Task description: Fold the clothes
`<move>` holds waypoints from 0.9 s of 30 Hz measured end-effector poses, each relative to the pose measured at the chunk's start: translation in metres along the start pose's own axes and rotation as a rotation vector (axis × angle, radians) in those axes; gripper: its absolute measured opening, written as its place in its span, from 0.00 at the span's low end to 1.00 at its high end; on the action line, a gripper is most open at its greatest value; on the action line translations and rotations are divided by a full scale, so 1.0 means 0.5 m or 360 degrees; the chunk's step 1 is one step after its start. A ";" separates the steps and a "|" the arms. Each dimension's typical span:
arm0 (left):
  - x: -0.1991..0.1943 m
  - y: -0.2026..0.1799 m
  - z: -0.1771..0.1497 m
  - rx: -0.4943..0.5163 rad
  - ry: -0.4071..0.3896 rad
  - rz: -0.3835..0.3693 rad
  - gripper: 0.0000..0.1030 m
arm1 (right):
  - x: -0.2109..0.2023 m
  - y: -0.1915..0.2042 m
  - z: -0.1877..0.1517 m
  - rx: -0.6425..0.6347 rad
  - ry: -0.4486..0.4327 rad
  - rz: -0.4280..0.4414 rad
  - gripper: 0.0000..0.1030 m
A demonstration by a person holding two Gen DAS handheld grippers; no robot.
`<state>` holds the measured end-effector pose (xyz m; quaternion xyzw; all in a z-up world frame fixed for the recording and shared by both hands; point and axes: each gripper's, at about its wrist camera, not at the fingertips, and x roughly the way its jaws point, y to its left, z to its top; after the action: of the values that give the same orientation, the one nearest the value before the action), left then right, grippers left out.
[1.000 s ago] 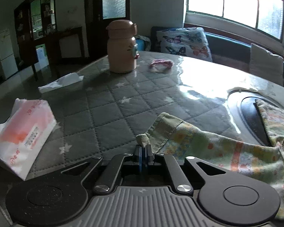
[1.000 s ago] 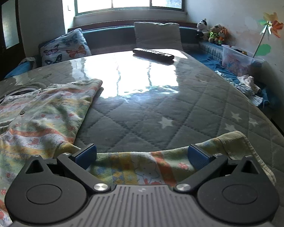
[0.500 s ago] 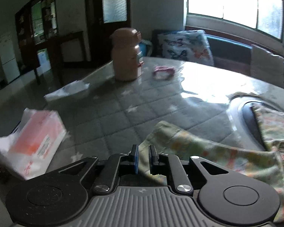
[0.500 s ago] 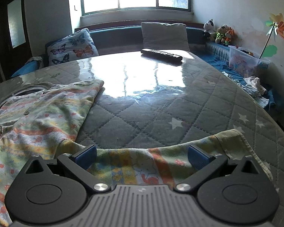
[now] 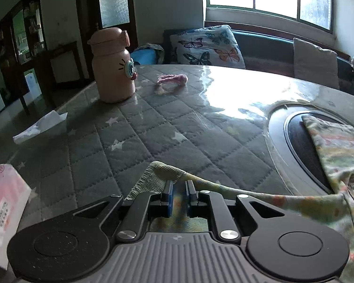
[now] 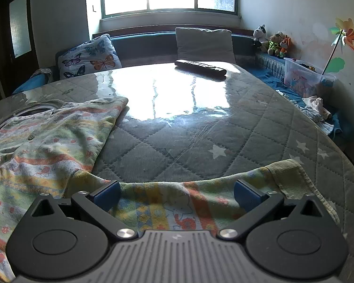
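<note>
A child's patterned garment [image 6: 47,141] in pale green, yellow and orange lies on the grey quilted table [image 6: 177,146]. One sleeve with a ribbed cuff [image 6: 288,176] lies under my right gripper [image 6: 177,192], which is wide open over it. In the left wrist view the other sleeve's ribbed cuff [image 5: 153,176] sits at my left gripper [image 5: 179,189]. Its jaws stand slightly apart, with cloth lying between and beneath them. The sleeve [image 5: 283,200] stretches right to the garment's body [image 5: 337,146].
A pink bottle [image 5: 113,66], a pink hair tie [image 5: 172,80], a white tissue [image 5: 40,125] and a tissue pack [image 5: 2,212] lie on the left. A round black inset [image 5: 302,146] sits under the garment. A remote [image 6: 200,67] lies at the far edge.
My left gripper was shut on the sleeve cuff one second ago; its jaws have parted. The left view has shifted right and forward. The right gripper stays open over the other sleeve.
</note>
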<state>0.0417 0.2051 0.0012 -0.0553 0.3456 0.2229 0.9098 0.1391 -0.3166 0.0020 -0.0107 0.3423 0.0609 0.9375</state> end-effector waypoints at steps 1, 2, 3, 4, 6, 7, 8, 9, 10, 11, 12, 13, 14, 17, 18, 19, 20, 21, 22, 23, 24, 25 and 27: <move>0.003 0.000 0.001 0.0004 -0.0007 0.0010 0.12 | 0.000 0.000 0.000 -0.0001 0.0000 0.0000 1.00; 0.006 0.000 0.002 0.0012 -0.0017 0.0027 0.12 | 0.000 0.001 -0.001 -0.0003 0.0000 0.0000 1.00; 0.008 0.000 0.003 0.0017 -0.0023 0.0038 0.12 | 0.001 0.001 -0.001 -0.0004 0.0000 0.0000 1.00; 0.008 0.000 0.004 0.0018 -0.0022 0.0041 0.12 | 0.000 0.002 -0.001 -0.0004 0.0000 0.0000 1.00; 0.004 0.000 0.006 0.0010 -0.0014 0.0039 0.12 | 0.001 0.003 -0.001 -0.0004 0.0001 0.0000 1.00; 0.001 0.000 0.006 0.0004 -0.0010 0.0038 0.12 | 0.000 0.003 0.000 -0.0006 0.0002 0.0001 1.00; -0.005 -0.002 0.006 0.0001 -0.0007 0.0036 0.14 | -0.001 0.003 0.001 -0.0008 0.0003 0.0002 1.00; -0.013 -0.005 0.006 0.0000 -0.0010 0.0029 0.17 | -0.002 0.003 0.001 -0.0010 0.0004 0.0003 1.00; -0.022 -0.010 0.005 0.0002 -0.0016 0.0014 0.19 | -0.002 0.003 0.002 -0.0012 0.0005 0.0004 1.00; -0.034 -0.020 0.004 0.0013 -0.0024 -0.0007 0.26 | -0.006 0.004 0.002 -0.0015 0.0002 0.0006 1.00; -0.046 -0.031 0.002 0.0030 -0.0034 -0.0028 0.31 | -0.010 0.005 0.002 -0.0018 -0.0003 0.0008 1.00; -0.058 -0.045 -0.001 0.0050 -0.0045 -0.0055 0.33 | -0.014 0.006 0.003 -0.0021 -0.0008 0.0011 1.00; -0.070 -0.059 -0.006 0.0071 -0.0051 -0.0089 0.34 | -0.020 0.008 0.004 -0.0025 -0.0014 0.0017 1.00; -0.099 -0.105 -0.021 0.0151 -0.0059 -0.0198 0.43 | -0.036 0.013 0.001 -0.0038 -0.0014 0.0060 1.00; -0.108 -0.121 -0.027 0.0180 -0.0061 -0.0230 0.45 | -0.042 0.015 -0.001 -0.0045 -0.0013 0.0073 1.00; -0.117 -0.137 -0.034 0.0211 -0.0063 -0.0266 0.46 | -0.048 0.019 -0.003 -0.0053 -0.0011 0.0086 1.00; -0.126 -0.154 -0.042 0.0245 -0.0067 -0.0301 0.47 | -0.052 0.021 -0.005 -0.0058 -0.0010 0.0098 1.00; -0.133 -0.169 -0.049 0.0278 -0.0073 -0.0323 0.48 | -0.059 0.025 -0.009 -0.0062 -0.0008 0.0114 1.00; -0.140 -0.182 -0.056 0.0311 -0.0081 -0.0338 0.50 | -0.064 0.028 -0.012 -0.0067 -0.0005 0.0127 1.00; -0.146 -0.196 -0.064 0.0344 -0.0089 -0.0354 0.52 | -0.067 0.032 -0.016 -0.0078 0.0000 0.0136 1.00; -0.153 -0.210 -0.071 0.0378 -0.0097 -0.0369 0.53 | -0.070 0.036 -0.021 -0.0089 0.0007 0.0144 1.00; -0.157 -0.221 -0.079 0.0410 -0.0098 -0.0380 0.53 | -0.072 0.040 -0.025 -0.0101 0.0013 0.0152 1.00; -0.158 -0.238 -0.096 0.0474 -0.0085 -0.0389 0.53 | -0.076 0.047 -0.034 -0.0128 0.0025 0.0156 1.00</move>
<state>0.0134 0.0576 0.0101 0.0443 0.3412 0.0587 0.9371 0.0967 -0.2984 0.0141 -0.0322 0.3471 0.1205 0.9295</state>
